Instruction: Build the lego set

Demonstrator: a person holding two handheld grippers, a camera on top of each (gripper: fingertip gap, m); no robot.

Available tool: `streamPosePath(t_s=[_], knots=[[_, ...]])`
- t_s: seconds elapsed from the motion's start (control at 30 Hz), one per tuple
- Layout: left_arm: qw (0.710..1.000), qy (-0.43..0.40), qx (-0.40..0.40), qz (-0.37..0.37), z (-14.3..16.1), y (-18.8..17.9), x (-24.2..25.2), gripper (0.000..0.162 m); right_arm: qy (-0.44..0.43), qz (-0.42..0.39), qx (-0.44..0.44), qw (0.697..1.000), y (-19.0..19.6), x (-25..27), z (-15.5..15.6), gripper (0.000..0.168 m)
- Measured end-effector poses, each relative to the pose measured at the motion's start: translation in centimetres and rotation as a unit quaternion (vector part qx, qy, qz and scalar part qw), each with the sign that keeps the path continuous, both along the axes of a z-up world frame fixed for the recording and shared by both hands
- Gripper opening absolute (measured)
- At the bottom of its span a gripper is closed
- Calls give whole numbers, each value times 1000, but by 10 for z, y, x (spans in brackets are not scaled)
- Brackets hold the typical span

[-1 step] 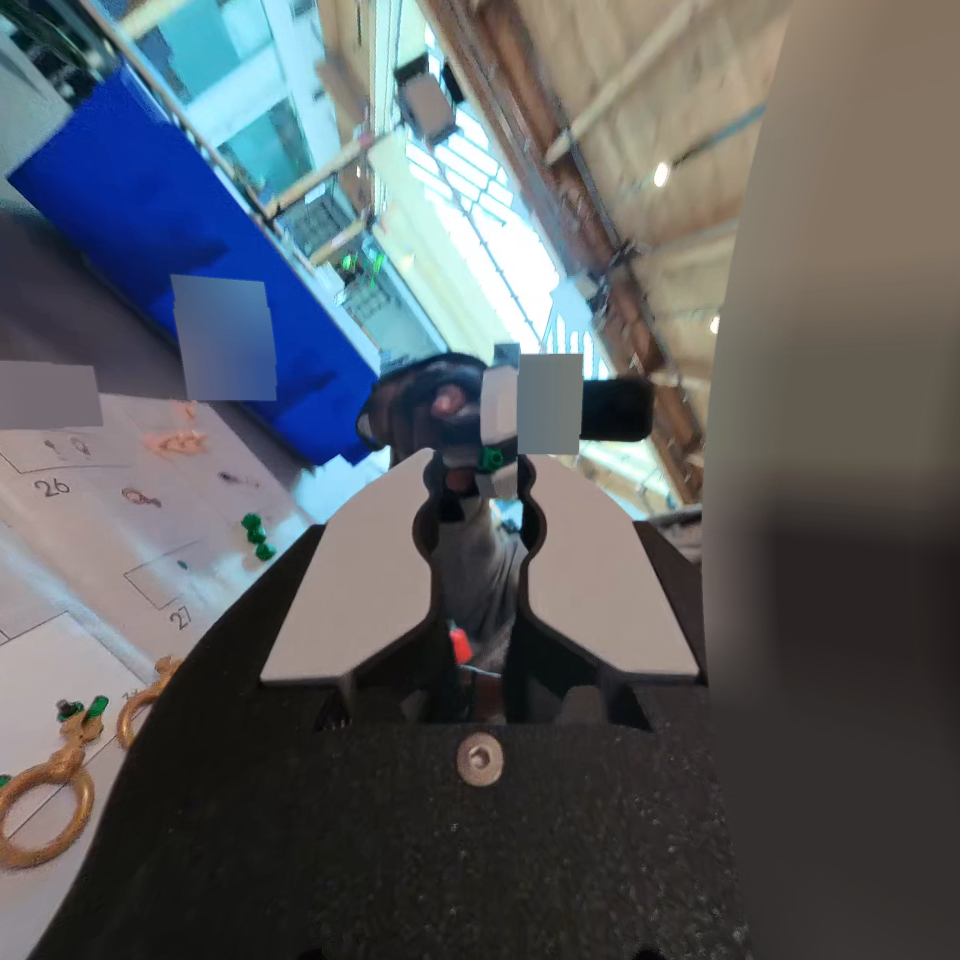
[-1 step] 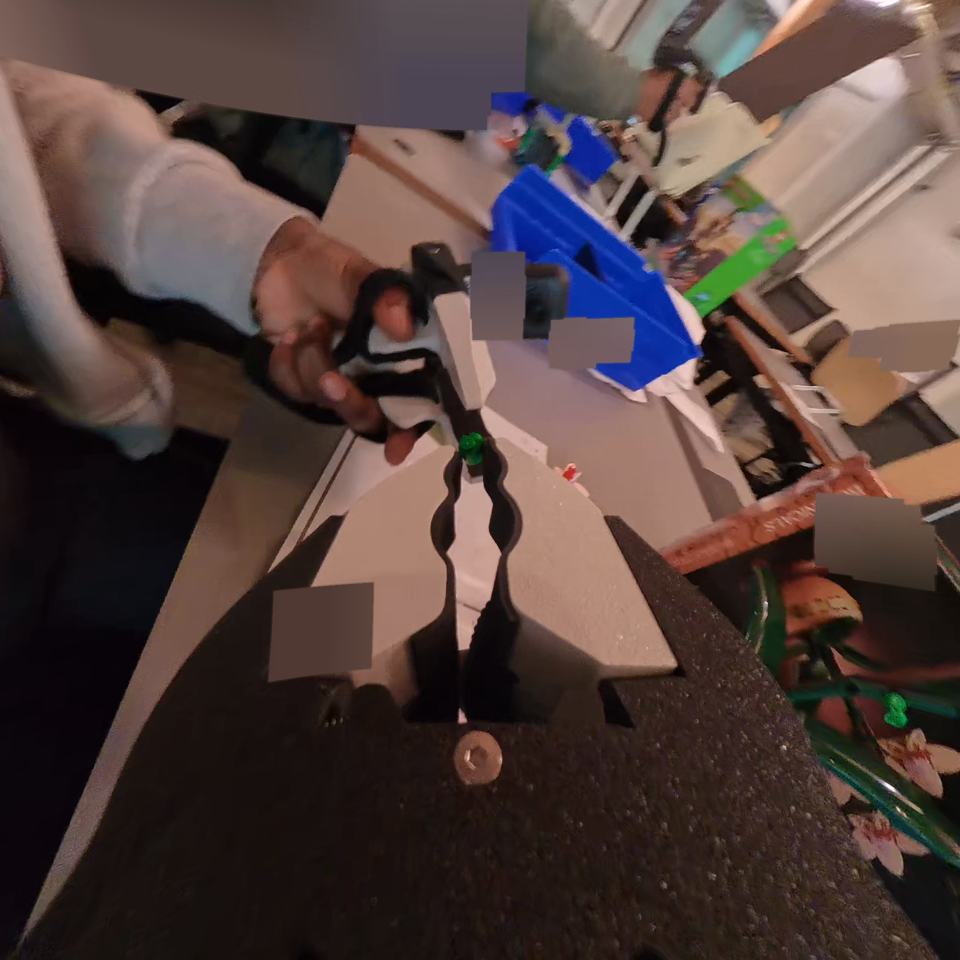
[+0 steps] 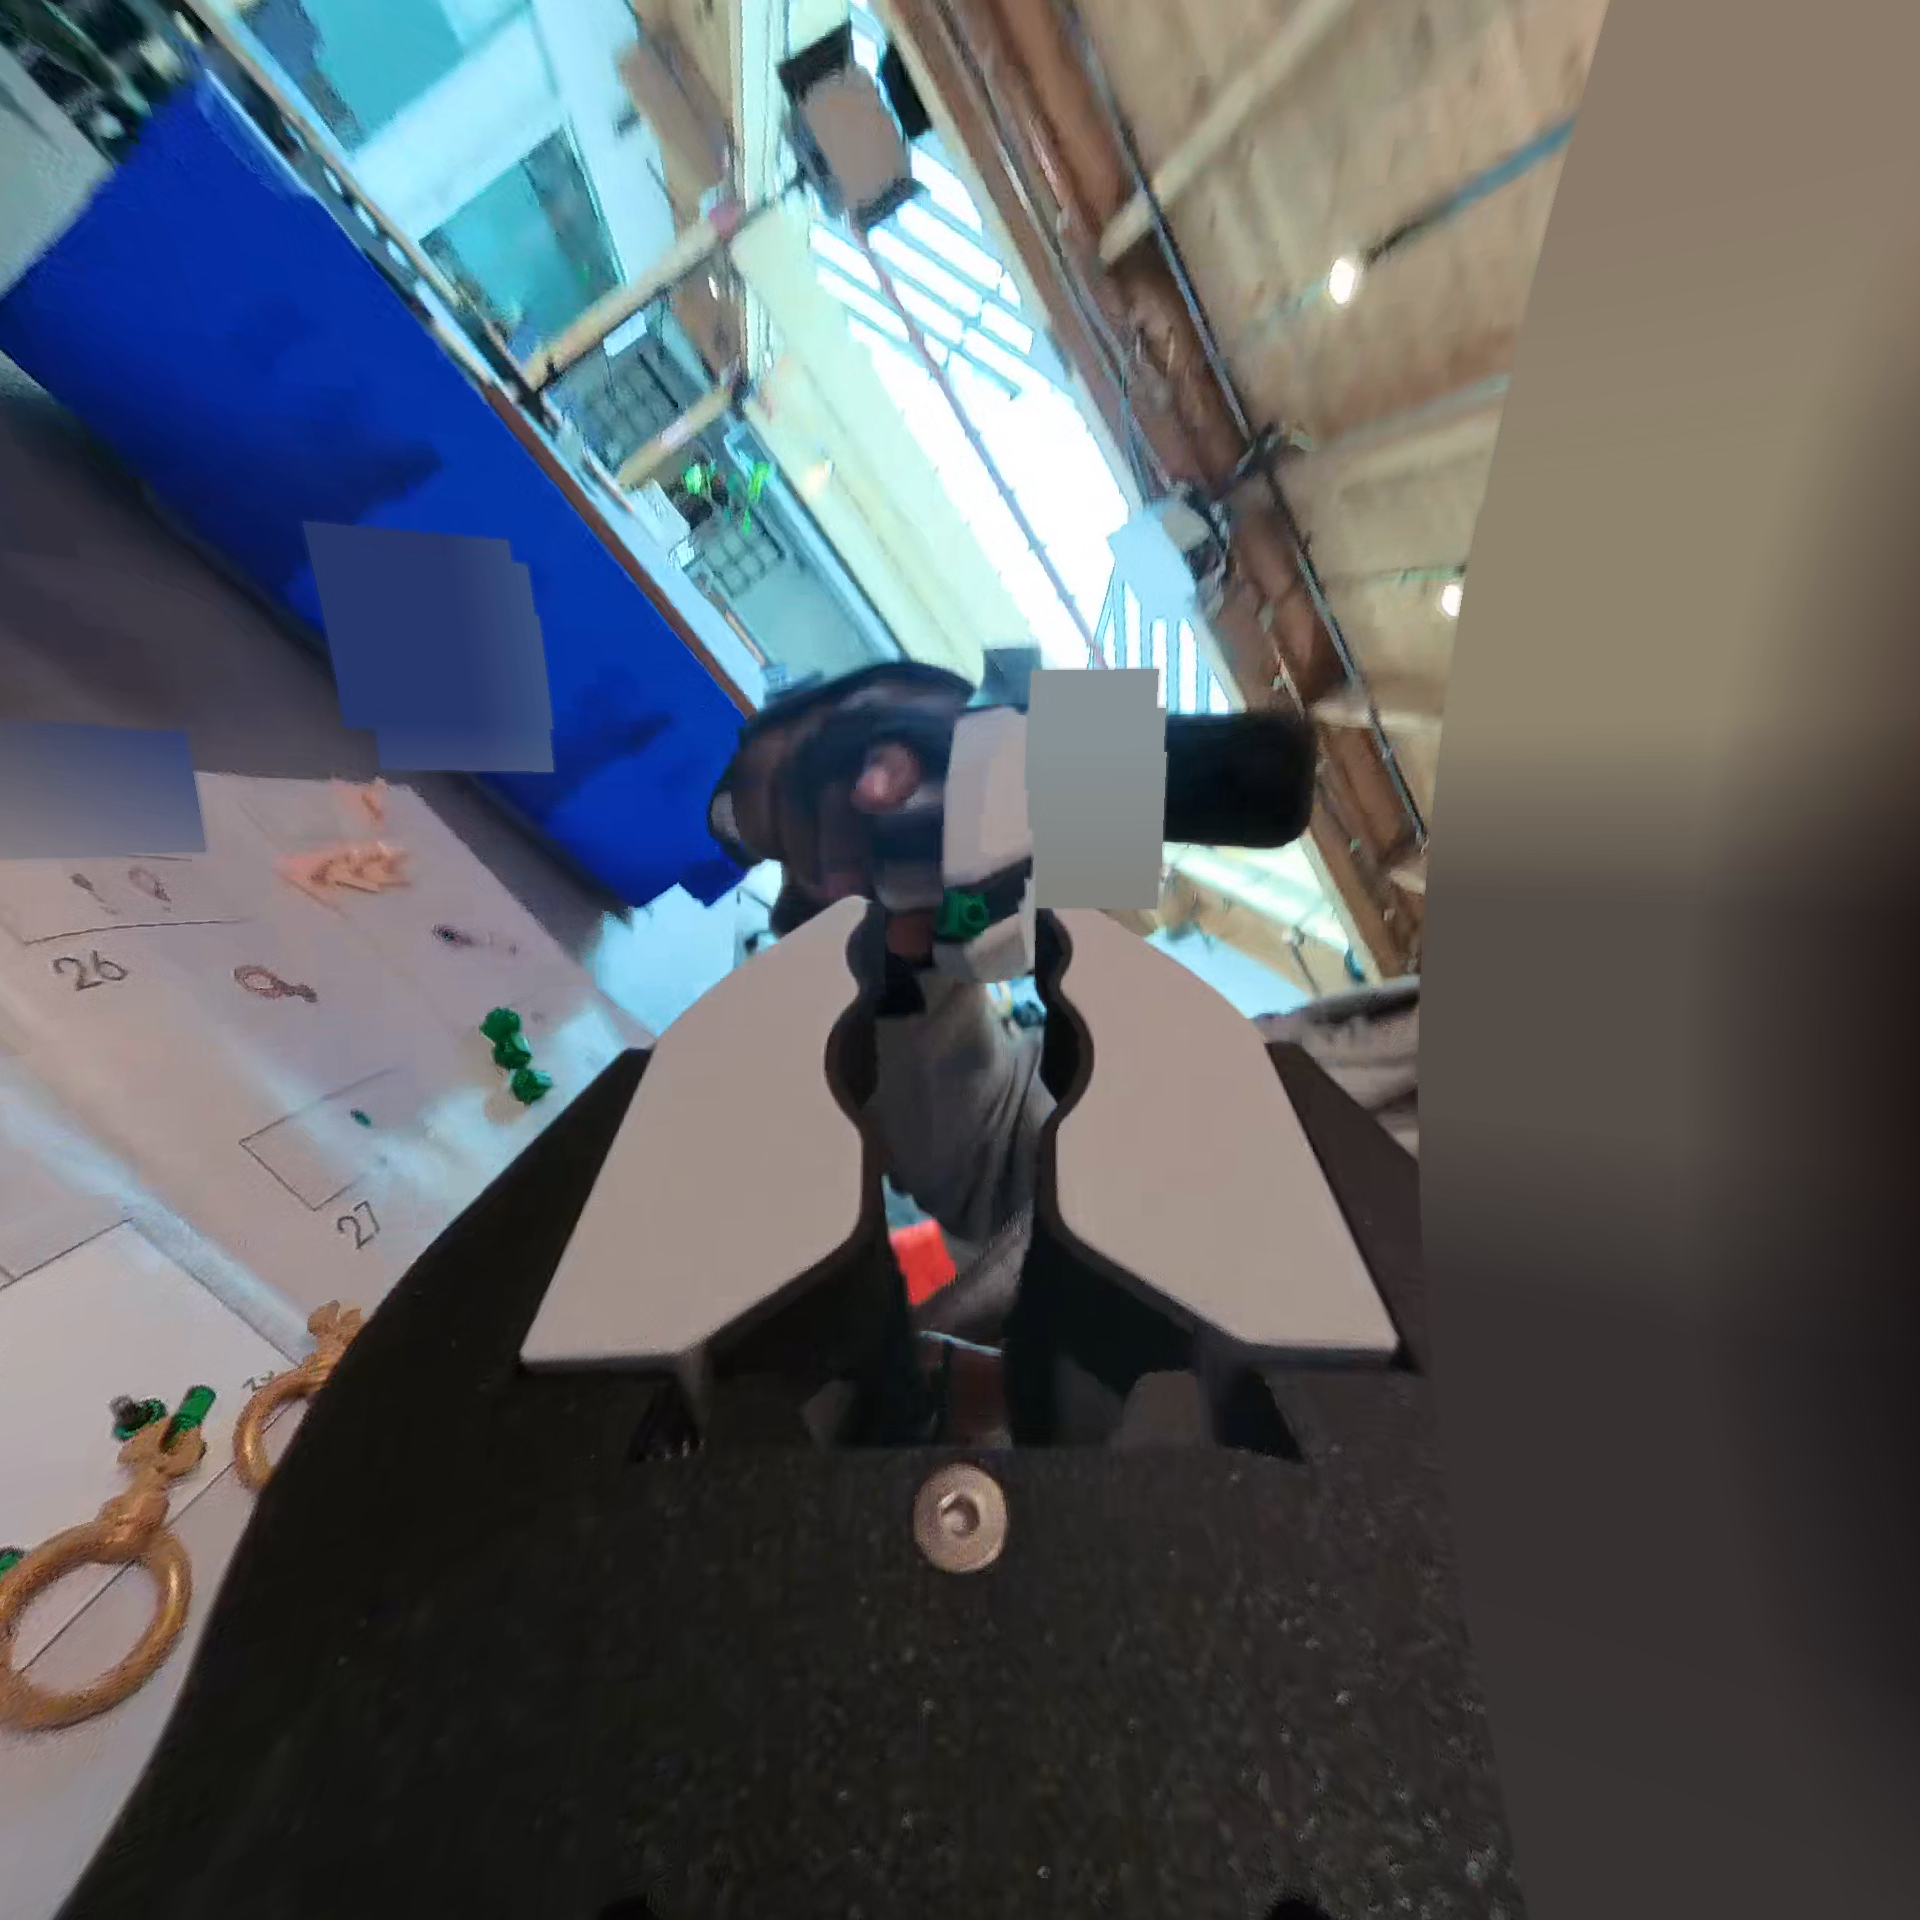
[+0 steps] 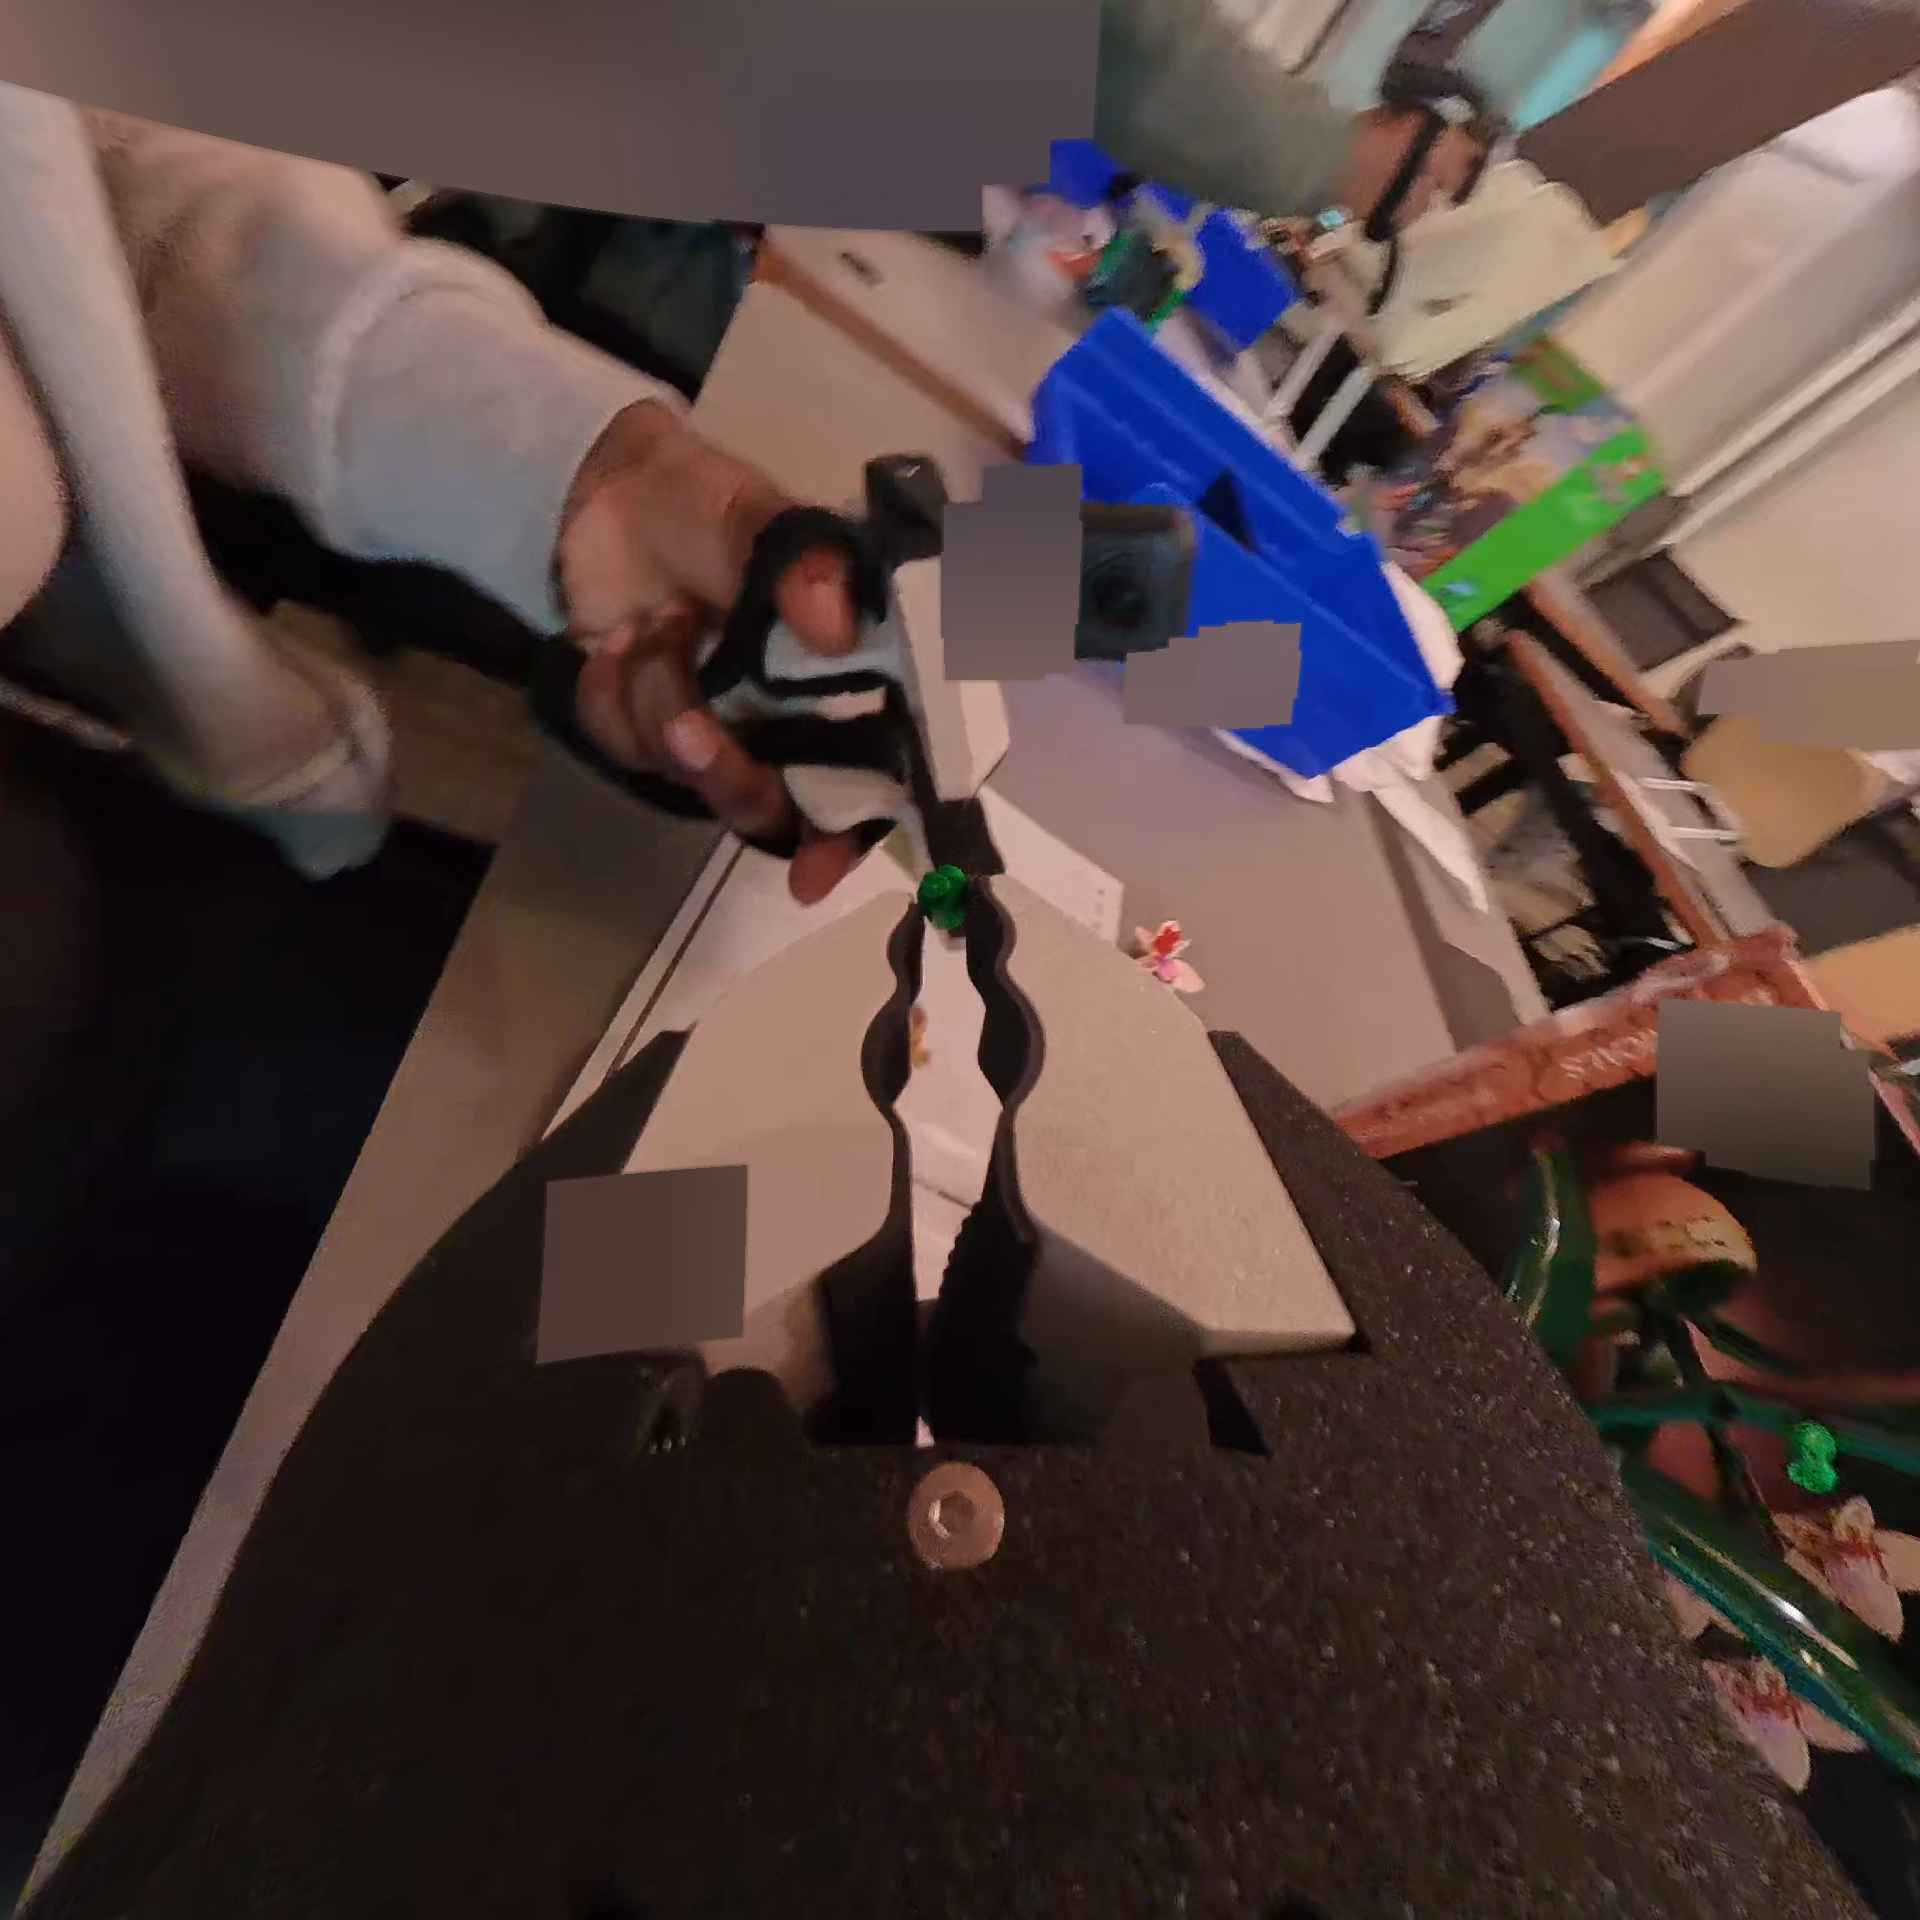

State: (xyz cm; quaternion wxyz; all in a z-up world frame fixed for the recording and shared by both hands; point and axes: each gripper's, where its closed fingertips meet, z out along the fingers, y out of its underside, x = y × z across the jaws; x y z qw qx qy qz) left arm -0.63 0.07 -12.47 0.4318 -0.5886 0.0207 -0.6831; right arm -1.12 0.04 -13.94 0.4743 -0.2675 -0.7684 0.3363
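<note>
My right gripper (image 4: 943, 906) is shut on a small green Lego piece (image 4: 943, 896) at its fingertips, held up in the air. My left gripper (image 3: 951, 920) faces it tip to tip with its jaws open, one on each side of the right gripper's tips (image 3: 987, 940) and the green piece (image 3: 961, 914). In the right wrist view a hand holds the left gripper (image 4: 961, 836) just beyond the piece. A Lego orchid model (image 4: 1714, 1455) with a terracotta pot and pink flowers stands at the lower right.
A white sorting sheet (image 3: 156, 1091) with numbered boxes bears gold rings (image 3: 94, 1621), loose green pieces (image 3: 514, 1055) and small pink parts. A blue bin (image 3: 260, 364) stands behind it, also in the right wrist view (image 4: 1247, 499). A loose flower piece (image 4: 1169, 951) lies on the grey table.
</note>
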Motion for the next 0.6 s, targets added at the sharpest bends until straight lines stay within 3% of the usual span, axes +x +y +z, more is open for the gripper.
streamPosePath(t_s=[0.13, 0.37, 0.6], knots=[[998, 45, 5, -45, -5, -8, 14, 24, -43, 33, 36, 998, -4, 5, -7, 8], [998, 51, 6, -35, -12, -6, 18, 8, -60, 44, 45, 996, -6, 8, -10, 8], [1000, -12, -11, -1, -8, 2, 10, 7, -22, -16, 59, 998, -2, 1, -4, 11]])
